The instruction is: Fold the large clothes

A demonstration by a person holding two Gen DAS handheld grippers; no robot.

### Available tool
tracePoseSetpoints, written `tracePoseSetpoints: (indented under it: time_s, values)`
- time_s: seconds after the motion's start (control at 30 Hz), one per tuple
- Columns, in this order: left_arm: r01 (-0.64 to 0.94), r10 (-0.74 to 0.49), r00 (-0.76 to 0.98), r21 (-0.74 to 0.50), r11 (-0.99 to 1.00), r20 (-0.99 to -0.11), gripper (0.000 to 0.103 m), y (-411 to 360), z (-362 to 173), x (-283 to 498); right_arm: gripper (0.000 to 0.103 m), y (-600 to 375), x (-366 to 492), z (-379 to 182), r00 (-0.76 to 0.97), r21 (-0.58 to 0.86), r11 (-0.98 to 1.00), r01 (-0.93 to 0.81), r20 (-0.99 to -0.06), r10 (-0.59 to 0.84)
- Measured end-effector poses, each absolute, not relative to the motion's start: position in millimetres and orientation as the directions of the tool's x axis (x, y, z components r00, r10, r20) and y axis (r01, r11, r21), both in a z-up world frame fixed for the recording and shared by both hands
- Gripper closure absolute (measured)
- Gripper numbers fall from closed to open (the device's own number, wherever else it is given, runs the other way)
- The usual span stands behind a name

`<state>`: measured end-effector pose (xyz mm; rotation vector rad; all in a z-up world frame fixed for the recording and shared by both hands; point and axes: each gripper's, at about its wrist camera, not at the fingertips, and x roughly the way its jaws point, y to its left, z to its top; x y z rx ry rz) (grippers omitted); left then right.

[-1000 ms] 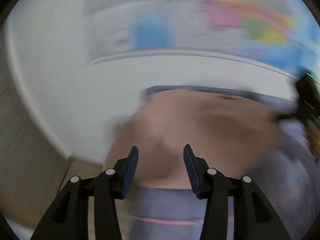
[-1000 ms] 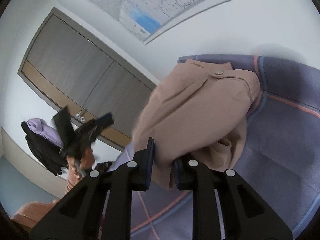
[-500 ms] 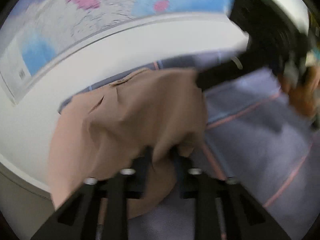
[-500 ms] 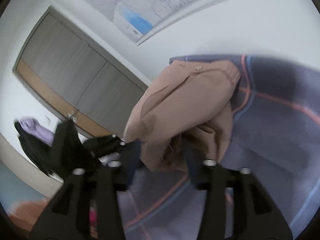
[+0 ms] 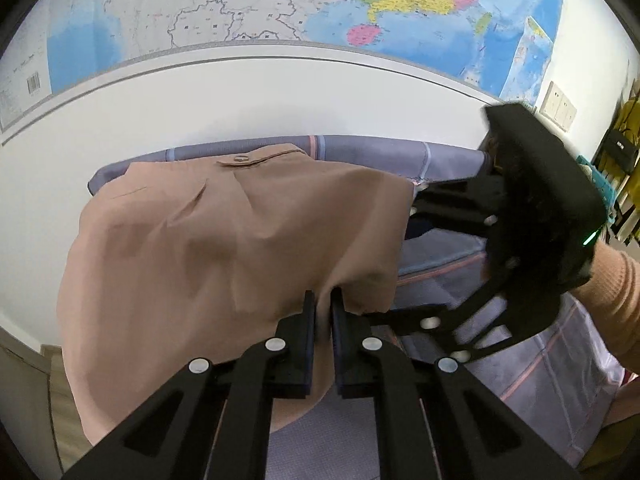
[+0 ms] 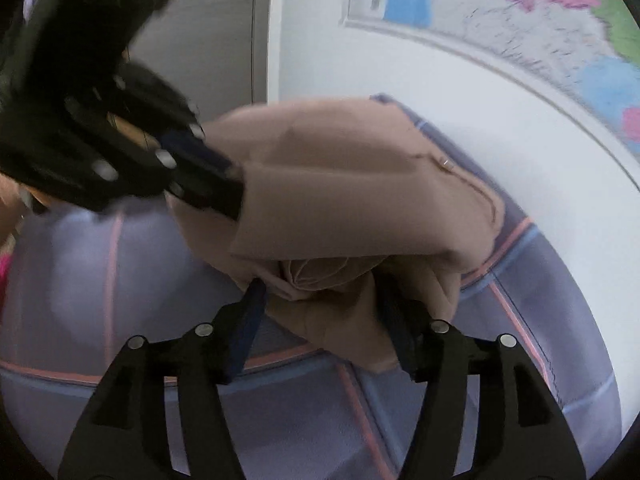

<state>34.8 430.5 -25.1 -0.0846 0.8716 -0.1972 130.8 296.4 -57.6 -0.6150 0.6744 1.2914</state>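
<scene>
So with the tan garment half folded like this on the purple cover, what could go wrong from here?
The left gripper pinches only a thin edge of the tan garment, so the cloth may slip out. The right gripper is open around a bunched wad of fabric; closing there could lock in wrinkles. The garment overhangs the far edge of the purple cover near the wall, so it might slide off.

Left tool (image 5: 324,300) fingertips buried in tan garment (image 5: 224,248); right-wrist view motion-blurred; garment's lower edge hidden.

Right gripper (image 6: 320,312), jaws spread around bunched tan garment (image 6: 352,200) on purple bedspread (image 6: 120,312); left gripper (image 6: 224,188) clamps the garment's left edge.
</scene>
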Motion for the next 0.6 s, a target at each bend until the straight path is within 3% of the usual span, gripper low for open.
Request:
tracePoseSetpoints:
  time_s: [0.03, 0.1, 0.23, 0.47, 0.57, 0.6]
  values:
    - [0.137, -0.207, 0.628, -0.155, 0.978, -0.750, 0.096, 430.6, -23.9, 34.1, 0.090, 299.0, 130.7, -62.3, 0.112, -0.009, 0.162, -0.987, -0.758, 0.642]
    - [0.138, -0.233, 0.633, -0.190, 0.972, -0.738, 0.094, 434.2, -19.5, 33.1, 0.098, 289.5, 138.1, -61.5, 0.036, 0.096, 0.155, -0.983, -0.731, 0.681]
    - [0.128, -0.236, 0.671, -0.204, 0.971, -0.703, 0.082, 442.9, -7.0, 26.7, 0.100, 256.4, 127.8, -52.3, -0.020, 0.139, 0.106, -0.985, -0.694, 0.720]
    - [0.103, -0.225, 0.644, -0.209, 0.972, -0.731, 0.081, 438.2, -25.6, 43.2, 0.100, 233.8, 110.3, -63.4, 0.005, 0.083, 0.101, -0.991, -0.746, 0.666]
    - [0.123, -0.189, 0.616, -0.143, 0.982, -0.765, 0.081, 420.9, -37.1, 47.1, 0.090, 233.3, 109.0, -55.4, -0.088, 0.199, 0.090, -0.976, -0.734, 0.673]
    - [0.135, -0.189, 0.610, -0.134, 0.982, -0.770, 0.081, 415.4, -40.4, 47.3, 0.079, 228.4, 107.9, -49.6, -0.124, 0.248, 0.078, -0.966, -0.704, 0.699]
